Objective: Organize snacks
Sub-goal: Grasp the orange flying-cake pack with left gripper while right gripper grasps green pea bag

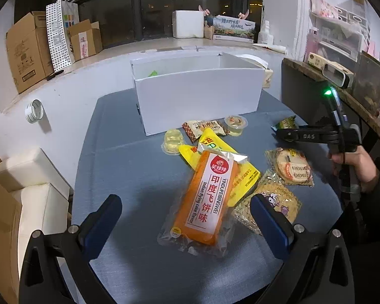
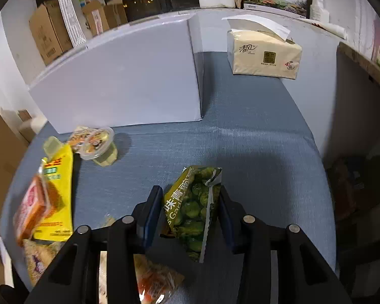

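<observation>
Progress looks slight: the right gripper point(image 2: 190, 210) pinches a green pea packet point(image 2: 193, 210) above the table point(image 2: 253, 152), the left gripper point(image 1: 186, 217) gapes empty over the orange flying-cake pack point(image 1: 207, 197), and most snacks lie outside the white box point(image 1: 197, 96).

Dark window panes point(image 1: 164, 12) span the back wall above a pale ledge point(image 1: 129, 48) — along it stand cardboard boxes point(image 1: 30, 50) at the left end, a dotted paper bag point(image 1: 59, 33) beside them, and a white foam block point(image 1: 188, 24) near the middle. A blue-grey table point(image 1: 139, 172) stands before the white wall point(image 1: 71, 101); cream cushions point(image 1: 30, 177) sit off its left edge, shelving point(image 1: 339, 33) beyond its right — indoor light, glass black.
</observation>
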`<state>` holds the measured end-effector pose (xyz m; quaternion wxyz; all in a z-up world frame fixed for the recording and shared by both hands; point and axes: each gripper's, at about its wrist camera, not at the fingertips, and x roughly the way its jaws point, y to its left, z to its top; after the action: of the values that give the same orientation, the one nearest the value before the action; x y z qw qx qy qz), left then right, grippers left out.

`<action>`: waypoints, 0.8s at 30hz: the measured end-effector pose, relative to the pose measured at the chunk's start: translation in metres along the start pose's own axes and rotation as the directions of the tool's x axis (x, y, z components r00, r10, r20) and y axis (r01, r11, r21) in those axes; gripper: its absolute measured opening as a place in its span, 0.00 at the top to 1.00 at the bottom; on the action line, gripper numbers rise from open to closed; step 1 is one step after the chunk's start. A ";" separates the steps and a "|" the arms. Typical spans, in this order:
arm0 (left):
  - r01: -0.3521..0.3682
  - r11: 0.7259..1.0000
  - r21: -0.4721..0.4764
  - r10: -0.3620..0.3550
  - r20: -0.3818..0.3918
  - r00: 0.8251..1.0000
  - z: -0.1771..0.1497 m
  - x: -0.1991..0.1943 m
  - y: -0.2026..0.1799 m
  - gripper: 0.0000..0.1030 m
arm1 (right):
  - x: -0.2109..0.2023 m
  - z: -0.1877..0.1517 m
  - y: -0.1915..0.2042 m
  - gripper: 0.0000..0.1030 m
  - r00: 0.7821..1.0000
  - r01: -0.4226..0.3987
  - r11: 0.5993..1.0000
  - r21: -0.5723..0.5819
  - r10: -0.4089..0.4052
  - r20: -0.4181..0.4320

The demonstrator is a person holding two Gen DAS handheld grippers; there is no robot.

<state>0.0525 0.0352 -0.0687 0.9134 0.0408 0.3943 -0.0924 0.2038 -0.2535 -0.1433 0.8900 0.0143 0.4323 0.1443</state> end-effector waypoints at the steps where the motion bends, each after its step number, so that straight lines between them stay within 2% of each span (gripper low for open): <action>1: 0.005 1.000 0.003 -0.005 -0.006 1.000 0.000 0.004 -0.001 0.00 | -0.005 -0.002 -0.001 0.55 1.000 -0.002 1.000 0.002 0.002 0.007; 5: 0.044 0.999 0.001 -0.044 -0.057 0.997 0.002 0.026 -0.001 0.00 | -0.029 -0.004 0.007 0.55 0.998 -0.049 0.999 0.009 0.049 0.041; 8: 0.075 0.997 0.009 -0.073 -0.114 0.991 0.005 0.051 -0.003 0.00 | -0.053 -0.009 0.013 0.55 0.994 -0.084 0.996 0.009 0.083 0.072; 14: 0.132 0.990 0.043 -0.122 -0.178 0.976 0.019 0.084 -0.016 0.00 | -0.092 -0.025 0.026 0.55 0.984 -0.129 0.992 -0.010 0.129 0.123; 22: 0.084 0.991 0.100 -0.056 -0.257 0.965 0.024 0.123 -0.037 0.01 | -0.106 -0.035 0.031 0.55 0.983 -0.120 0.992 -0.035 0.123 0.136; 23: 0.082 0.992 0.100 -0.052 -0.265 0.963 0.024 0.126 -0.038 0.02 | -0.106 -0.036 0.031 0.55 0.983 -0.122 0.992 -0.032 0.125 0.134; 24: 0.110 0.990 0.083 -0.084 -0.268 0.960 0.024 0.128 -0.037 0.10 | -0.104 -0.036 0.030 0.55 0.983 -0.125 0.992 -0.027 0.127 0.131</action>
<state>0.1480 -0.0222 -0.1449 0.8440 0.0778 0.5090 -0.1497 0.1076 -0.2569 -0.0815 0.9060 0.0427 0.3690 0.2031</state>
